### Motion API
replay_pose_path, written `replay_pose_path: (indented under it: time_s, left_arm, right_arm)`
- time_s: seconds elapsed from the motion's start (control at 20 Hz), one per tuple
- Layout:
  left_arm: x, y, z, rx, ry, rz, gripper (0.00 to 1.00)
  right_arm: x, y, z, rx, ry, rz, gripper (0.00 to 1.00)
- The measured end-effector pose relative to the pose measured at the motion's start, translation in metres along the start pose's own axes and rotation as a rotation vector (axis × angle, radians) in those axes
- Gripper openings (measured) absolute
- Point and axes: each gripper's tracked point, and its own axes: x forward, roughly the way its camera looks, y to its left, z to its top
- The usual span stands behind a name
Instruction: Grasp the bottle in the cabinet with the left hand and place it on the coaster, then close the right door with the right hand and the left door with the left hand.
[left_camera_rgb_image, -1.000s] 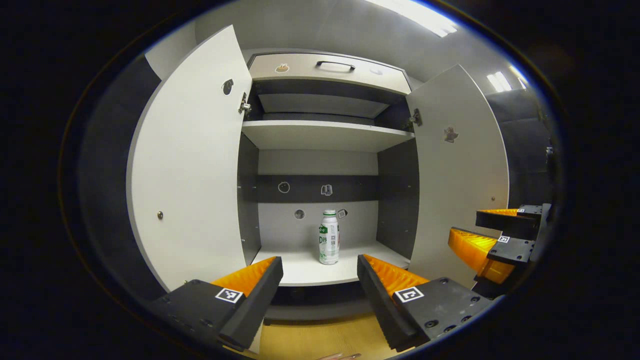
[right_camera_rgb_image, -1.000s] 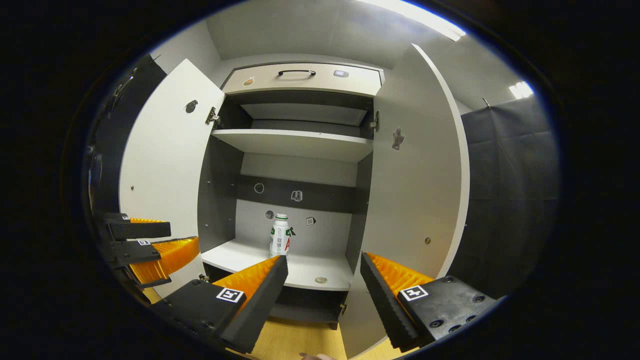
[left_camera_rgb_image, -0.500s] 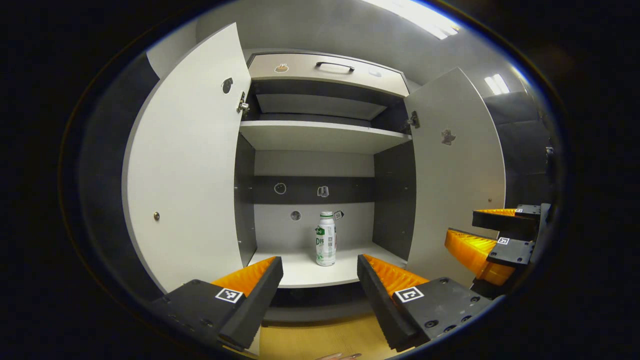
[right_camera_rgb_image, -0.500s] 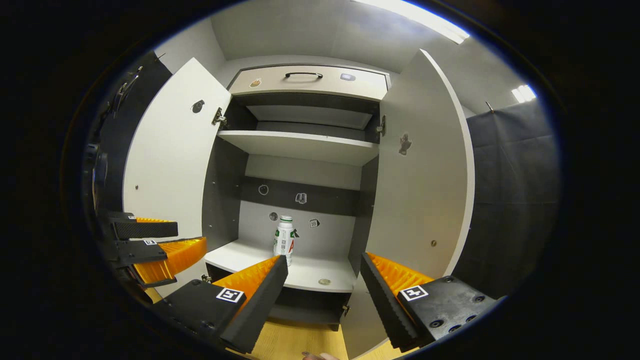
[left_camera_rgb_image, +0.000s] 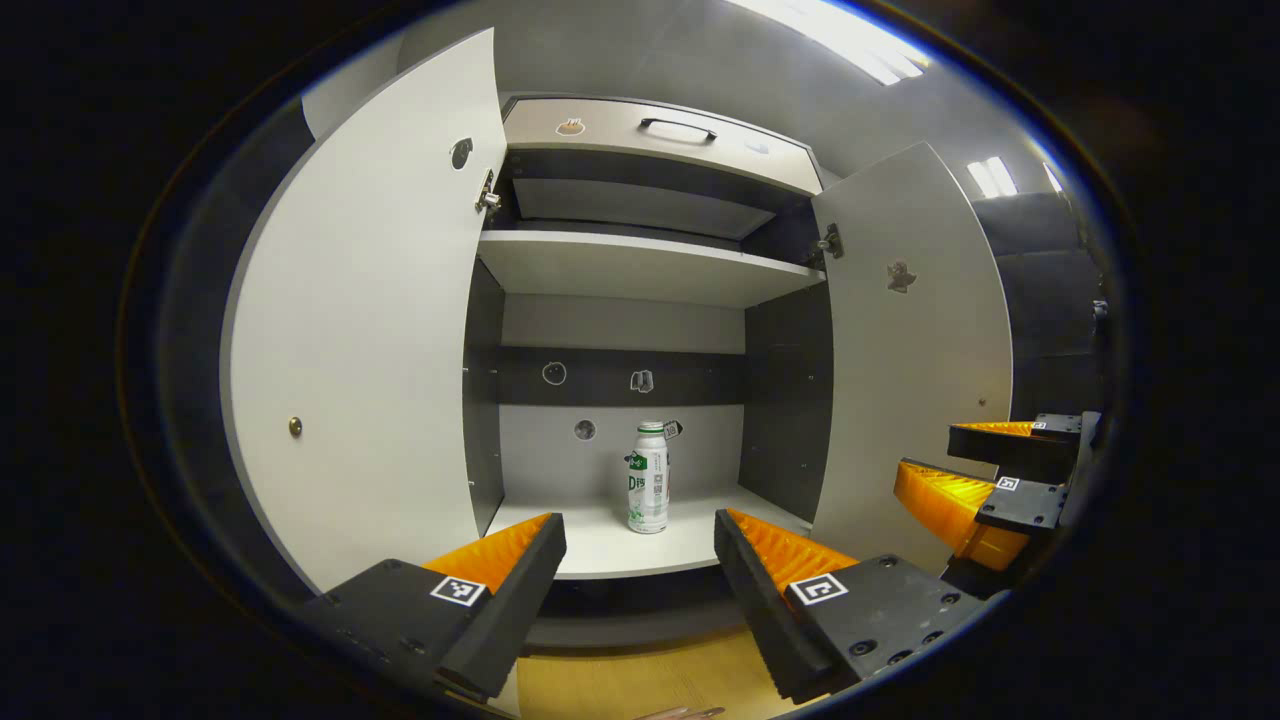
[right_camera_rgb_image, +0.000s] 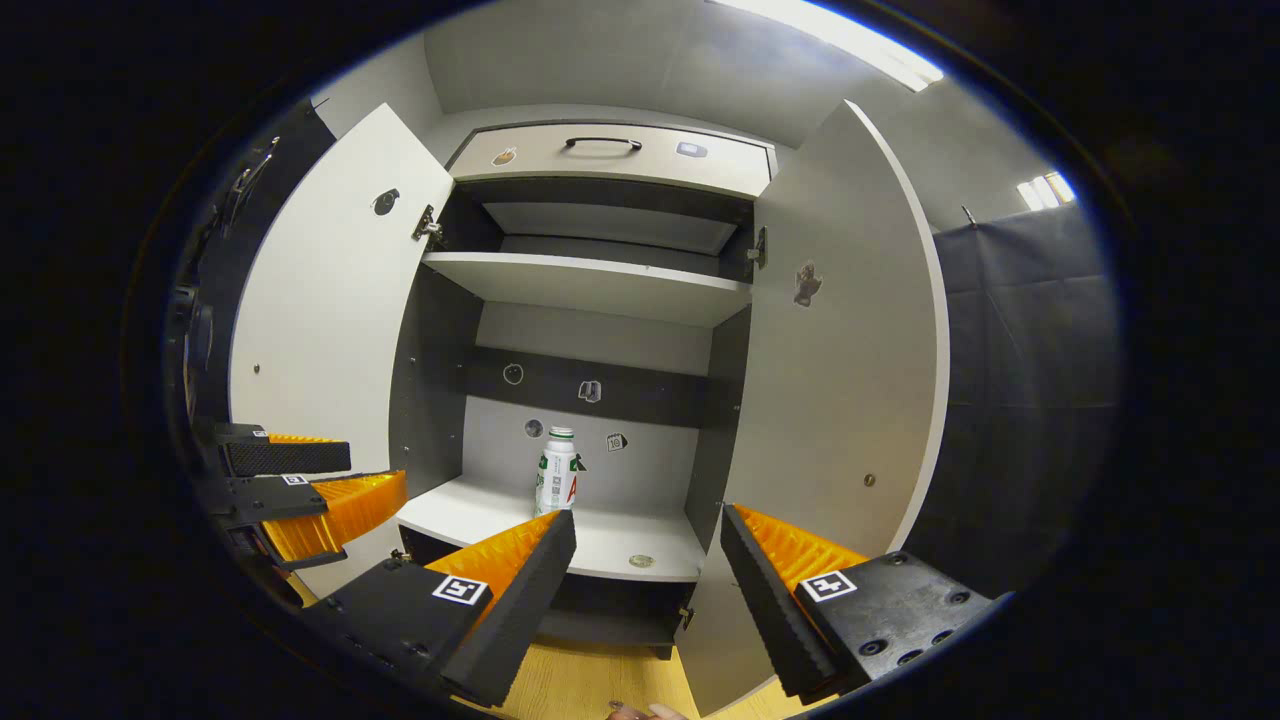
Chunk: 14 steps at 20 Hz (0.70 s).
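White with a green-printed label, the bottle (left_camera_rgb_image: 648, 478) is seen standing upright on the lower shelf (left_camera_rgb_image: 620, 545) of the cabinet, toward the back, close to the rear panel. Both doors are swung wide: the left door (left_camera_rgb_image: 370, 330) and the right door (left_camera_rgb_image: 915, 340) are turned outward on either side of the opening. An upper shelf (left_camera_rgb_image: 640, 265) is seen above the bottle, and a drawer front with a dark handle (left_camera_rgb_image: 678, 127) sits at the top.

In the left gripper view, the left gripper (left_camera_rgb_image: 640, 530) is held in front of the cabinet with its fingers spread wide and nothing between them; the bottle is framed in the gap, well apart from the fingertips. The right gripper (left_camera_rgb_image: 960, 465) is seen at the right edge of that view, beside the right door, also spread apart and holding nothing.

In the right gripper view, the right gripper (right_camera_rgb_image: 648, 528) is shown with fingers wide apart and empty, and a small round object (right_camera_rgb_image: 641, 561) lies on the lower shelf near its front edge; it cannot be told what it is. Light wood flooring (right_camera_rgb_image: 590, 685) is visible beneath the cabinet
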Motion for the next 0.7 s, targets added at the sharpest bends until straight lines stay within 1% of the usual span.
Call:
replay_pose_path:
  time_s: [0.2, 0.4, 0.6, 0.7]
  left_arm:
    - [0.026, -0.005, 0.001, 0.023, -0.009, -0.066, 0.95]
    - [0.068, -0.017, 0.0, 0.03, -0.025, -0.112, 0.95]
    - [0.125, -0.025, -0.006, 0.019, -0.022, -0.101, 0.95]
    - [0.153, -0.027, -0.009, 0.015, -0.028, -0.095, 0.95]
  right_arm:
    - [-0.001, 0.001, -0.004, -0.014, 0.006, -0.044, 0.97]
    - [0.01, -0.001, -0.009, -0.048, 0.003, -0.039, 0.97]
    - [0.039, 0.004, -0.01, -0.016, -0.028, 0.041, 0.97]
    - [0.056, -0.001, -0.012, -0.013, -0.046, 0.061, 0.97]
